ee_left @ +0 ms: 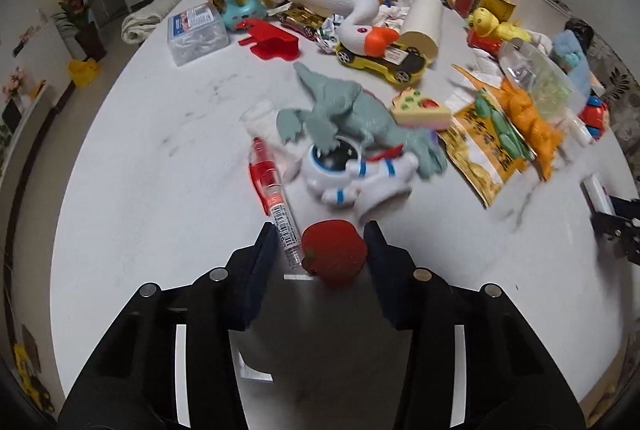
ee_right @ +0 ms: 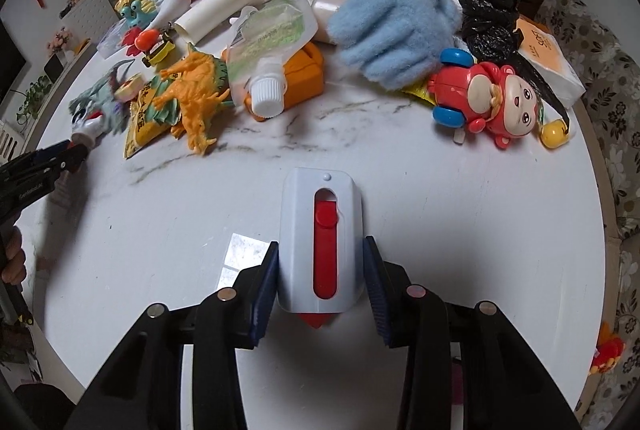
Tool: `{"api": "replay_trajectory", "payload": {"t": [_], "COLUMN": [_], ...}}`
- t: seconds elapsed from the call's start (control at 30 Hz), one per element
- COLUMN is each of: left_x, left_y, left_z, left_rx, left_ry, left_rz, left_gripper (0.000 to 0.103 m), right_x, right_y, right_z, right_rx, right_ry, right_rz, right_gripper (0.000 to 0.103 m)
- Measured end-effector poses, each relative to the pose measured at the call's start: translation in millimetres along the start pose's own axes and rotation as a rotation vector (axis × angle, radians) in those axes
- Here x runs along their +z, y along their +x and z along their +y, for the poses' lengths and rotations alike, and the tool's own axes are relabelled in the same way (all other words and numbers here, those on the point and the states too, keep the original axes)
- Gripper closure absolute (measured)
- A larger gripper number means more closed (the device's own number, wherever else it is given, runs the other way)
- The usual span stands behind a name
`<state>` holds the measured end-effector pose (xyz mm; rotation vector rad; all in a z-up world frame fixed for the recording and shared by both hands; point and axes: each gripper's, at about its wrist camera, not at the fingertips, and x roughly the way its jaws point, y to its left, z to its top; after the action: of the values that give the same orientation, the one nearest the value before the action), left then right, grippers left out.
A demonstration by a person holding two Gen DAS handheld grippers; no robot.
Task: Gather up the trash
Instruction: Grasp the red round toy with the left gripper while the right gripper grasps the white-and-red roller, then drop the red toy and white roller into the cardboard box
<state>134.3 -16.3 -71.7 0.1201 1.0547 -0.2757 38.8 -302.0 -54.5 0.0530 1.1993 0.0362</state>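
Observation:
A round white marble table (ee_left: 160,158) is littered with toys and trash. My left gripper (ee_left: 322,242) is open with a red apple toy (ee_left: 335,250) between its fingers, against the right finger; a red pen (ee_left: 272,190) lies by the left finger. My right gripper (ee_right: 320,262) is shut on a white and red box cutter (ee_right: 322,238). Trash includes a yellow snack wrapper (ee_left: 480,146), crumpled white tissue (ee_left: 260,118), a spouted clear pouch (ee_right: 268,42) and a black plastic bag (ee_right: 492,2).
A grey dinosaur (ee_left: 344,110) lies on an astronaut toy (ee_left: 352,170) just beyond my left gripper. An orange dinosaur (ee_right: 192,94), blue glove (ee_right: 396,18) and red monkey toy (ee_right: 488,102) lie ahead of the right gripper. The right gripper shows at the left wrist view's right edge (ee_left: 616,226).

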Motion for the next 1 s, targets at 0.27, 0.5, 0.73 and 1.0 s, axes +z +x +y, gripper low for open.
{"api": "replay_trajectory", "payload": {"t": [0.27, 0.5, 0.73, 1.0], "left_x": [-29.2, -42.5, -65.4, -137.4], "left_y": [-61.9, -97.6, -146.6, -156.6], "left_z": [0.9, -24.1, -58.4, -100.9], "left_rx": [-0.102, -0.140, -0.215, -0.300], "left_ry": [-0.029, 0.030, 0.149, 0.325], "left_rz": [-0.051, -0.081, -0.081, 0.089], "left_gripper": [0.071, 0.071, 0.071, 0.068], "right_x": [-12.0, -18.0, -47.8, -140.7], "right_y": [-14.3, -52.6, -110.7, -126.3], "right_z": [10.0, 23.6, 39.1, 59.5], "right_rx": [0.067, 0.162, 0.275, 0.413], "right_ry": [-0.019, -0.039, -0.122, -0.267], "right_rz": [-0.027, -0.091, -0.117, 0.094], "right_gripper": [0.063, 0.063, 0.063, 0.063]}}
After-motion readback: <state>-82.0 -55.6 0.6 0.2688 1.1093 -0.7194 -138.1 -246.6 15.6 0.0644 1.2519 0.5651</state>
